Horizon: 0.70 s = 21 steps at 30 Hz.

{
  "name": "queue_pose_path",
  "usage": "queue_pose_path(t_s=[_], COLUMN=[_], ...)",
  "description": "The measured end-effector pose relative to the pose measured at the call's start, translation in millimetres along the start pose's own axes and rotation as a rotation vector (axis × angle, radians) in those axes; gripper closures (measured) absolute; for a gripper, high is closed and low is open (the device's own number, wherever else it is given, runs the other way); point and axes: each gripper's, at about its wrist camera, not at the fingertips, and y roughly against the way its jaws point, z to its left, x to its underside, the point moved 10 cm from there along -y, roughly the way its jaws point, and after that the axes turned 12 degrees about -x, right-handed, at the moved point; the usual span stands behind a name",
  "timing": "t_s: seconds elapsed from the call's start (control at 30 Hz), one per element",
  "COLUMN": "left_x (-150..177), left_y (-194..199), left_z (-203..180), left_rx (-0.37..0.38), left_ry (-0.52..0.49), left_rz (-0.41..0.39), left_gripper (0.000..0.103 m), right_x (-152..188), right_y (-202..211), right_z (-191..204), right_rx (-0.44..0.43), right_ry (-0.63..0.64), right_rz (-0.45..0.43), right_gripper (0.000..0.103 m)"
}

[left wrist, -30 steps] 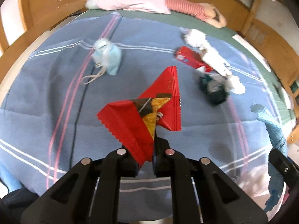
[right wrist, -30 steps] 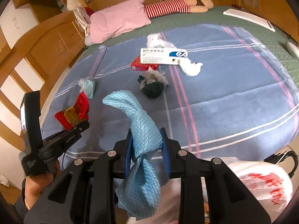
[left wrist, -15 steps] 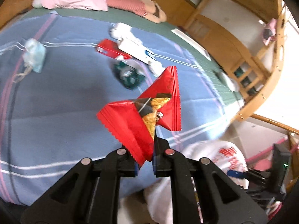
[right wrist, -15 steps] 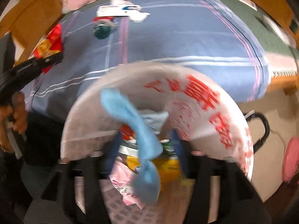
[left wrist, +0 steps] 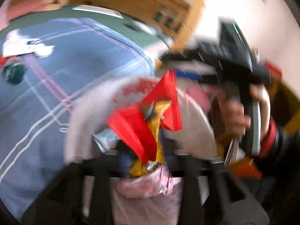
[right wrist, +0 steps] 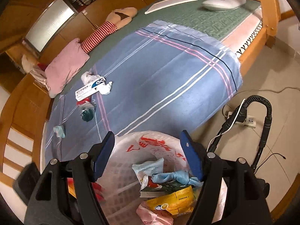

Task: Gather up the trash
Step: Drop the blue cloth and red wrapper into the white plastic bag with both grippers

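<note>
**Red wrapper over the trash bag, right claw released above it**

The right claw (right wrist: 148,157) stands wide apart with nothing between its blue pads, directly above the mouth of the white trash bag (right wrist: 129,144). Inside the bag lie a knotted blue cloth (right wrist: 176,177), a yellow snack packet (right wrist: 172,202), a pale blue-white packet (right wrist: 148,166) and pink plastic at the bottom.

In the blurred left wrist view, the red snack wrapper (left wrist: 135,123) sits in front of the left claw (left wrist: 144,161), over the bag's opening; the blur hides whether that claw is clenched on it or has let go, so I cannot tell. To the right a hand (left wrist: 236,116) grips the other tool's handle.

Beyond the bag, the blue striped bedspread (right wrist: 159,71) carries the remaining litter: a face mask (right wrist: 59,131) nearest, then a dark green bundle (right wrist: 87,114), a small red packet (right wrist: 84,101), a white medicine box (right wrist: 89,91) and a crumpled tissue (right wrist: 106,89). Farther off rest a pink pillow (right wrist: 65,67) and a striped plush toy (right wrist: 110,24).
</note>
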Motion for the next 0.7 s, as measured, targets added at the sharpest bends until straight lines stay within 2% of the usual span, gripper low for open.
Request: queue_pose_path(t_s=[0.03,0.07,0.13,0.27,0.37,0.47,0.5,0.57,0.63,0.7], left_x=[0,0,-2,-16,-19,-9,-1,6,11,10], left_y=[-2,-3,-3,7,27,63,80,98,117,123], left_z=[-3,-3,4,56,115,187,220,258,303,342], left_rx=[-0.02,-0.049,-0.07,-0.158,-0.37,-0.675,-0.808,-0.909,-0.969,-1.021], left_ry=[-0.023,-0.039,-0.009,0.171,0.352,0.542,0.631,0.732,0.857,0.926], left_rz=[0.003,0.002,-0.003,-0.054,-0.121,-0.166,-0.153,-0.13,-0.115,-0.092], left_gripper=[0.025,0.023,0.02,0.019,0.019,0.019,0.019,0.019,0.017,0.015], right_x=[1,1,3,4,4,5,6,6,6,7], right_y=[-2,-4,-6,-11,-16,-23,-27,-35,-48,-61], right_z=[-2,-2,-4,-2,2,7,11,19,32,44], right_rx=[0.003,0.001,-0.002,0.0,0.011,0.023,0.029,0.041,0.044,0.027], right_ry=[-0.011,-0.021,-0.029,-0.028,-0.006,0.023,0.041,0.081,0.129,0.156], right_rz=[0.004,0.009,0.013,0.013,0.016,0.022,0.027,0.04,0.055,0.082], right_gripper=[0.032,0.032,0.032,0.032,0.032,0.032,0.032,0.032,0.032,0.032])
